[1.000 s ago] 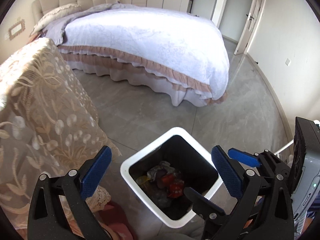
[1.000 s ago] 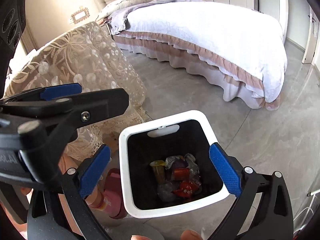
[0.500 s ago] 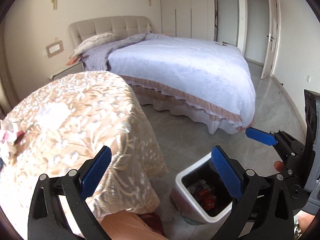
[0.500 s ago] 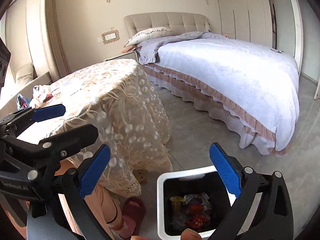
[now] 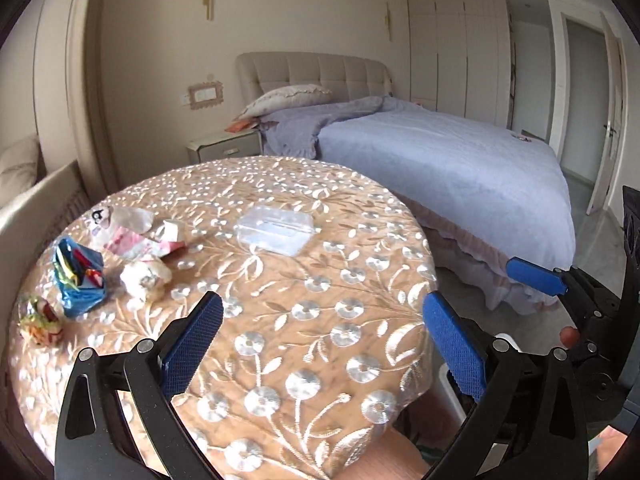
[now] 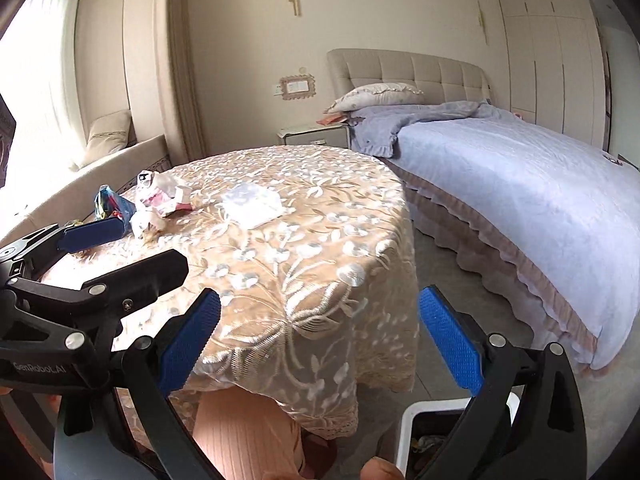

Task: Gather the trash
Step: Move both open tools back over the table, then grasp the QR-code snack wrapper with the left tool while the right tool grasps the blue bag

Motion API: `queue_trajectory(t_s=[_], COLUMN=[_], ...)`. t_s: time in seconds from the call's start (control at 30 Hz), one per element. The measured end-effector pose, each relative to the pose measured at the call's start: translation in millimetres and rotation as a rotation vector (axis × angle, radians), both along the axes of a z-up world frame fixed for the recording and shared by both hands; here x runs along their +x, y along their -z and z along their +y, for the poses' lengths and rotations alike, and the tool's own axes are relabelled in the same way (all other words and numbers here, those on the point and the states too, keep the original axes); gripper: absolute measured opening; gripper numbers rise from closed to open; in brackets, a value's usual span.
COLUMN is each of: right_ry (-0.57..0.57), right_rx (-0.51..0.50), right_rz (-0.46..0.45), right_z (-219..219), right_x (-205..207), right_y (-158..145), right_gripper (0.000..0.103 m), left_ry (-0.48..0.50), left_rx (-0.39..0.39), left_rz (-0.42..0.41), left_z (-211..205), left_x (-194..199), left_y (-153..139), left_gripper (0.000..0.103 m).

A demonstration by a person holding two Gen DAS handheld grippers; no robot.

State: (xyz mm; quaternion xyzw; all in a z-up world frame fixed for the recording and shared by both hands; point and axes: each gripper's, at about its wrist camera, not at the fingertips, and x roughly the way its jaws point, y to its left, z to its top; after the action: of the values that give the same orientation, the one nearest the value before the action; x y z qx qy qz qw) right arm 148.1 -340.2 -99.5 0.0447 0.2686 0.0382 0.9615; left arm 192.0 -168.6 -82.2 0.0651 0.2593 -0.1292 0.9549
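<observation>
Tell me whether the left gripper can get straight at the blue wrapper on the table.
Probably yes. The left gripper is open and empty above the tablecloth, and the blue wrapper lies ahead to its left with only bare cloth between; the crumpled white paper sits just beside it.

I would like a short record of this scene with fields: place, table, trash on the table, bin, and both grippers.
place: bedroom, with a bed beyond the table
table: round table under a floral lace cloth
trash on the table: blue wrapper, pink and white packaging, crumpled tissue, clear plastic piece
bin: white trash bin on the floor by the table, with trash inside
left gripper: open, empty
right gripper: open, empty
</observation>
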Motion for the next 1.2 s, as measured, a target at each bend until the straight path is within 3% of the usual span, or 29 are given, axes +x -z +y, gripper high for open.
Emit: queue_trajectory(t_s=[0.3,0.8,1.03,1.2], right_ry=[-0.136,-0.368,-0.443,-0.446], right_rx=[-0.005,-0.053,-0.07,-0.149], right_rz=[-0.006,-0.022,-0.002,0.006], right_z=[70,191,238,267], right_x=[36,96,129,148], right_y=[-15,-39,-37,-27], right_gripper=[0.099,0.099,0.099,0.099], left_ry=[-0.195,-0.513,-0.59,-0.6], left_rx=[-0.051,-0.062,-0.103,-0.134], left_rz=[-0.022,-0.059,-0.034,0.01], left_z=[92,214,260,286], left_x=[5,18,26,39], left_y=[-20,-37,-33,-19], left_gripper=[0.098,0.098,0.098,0.098])
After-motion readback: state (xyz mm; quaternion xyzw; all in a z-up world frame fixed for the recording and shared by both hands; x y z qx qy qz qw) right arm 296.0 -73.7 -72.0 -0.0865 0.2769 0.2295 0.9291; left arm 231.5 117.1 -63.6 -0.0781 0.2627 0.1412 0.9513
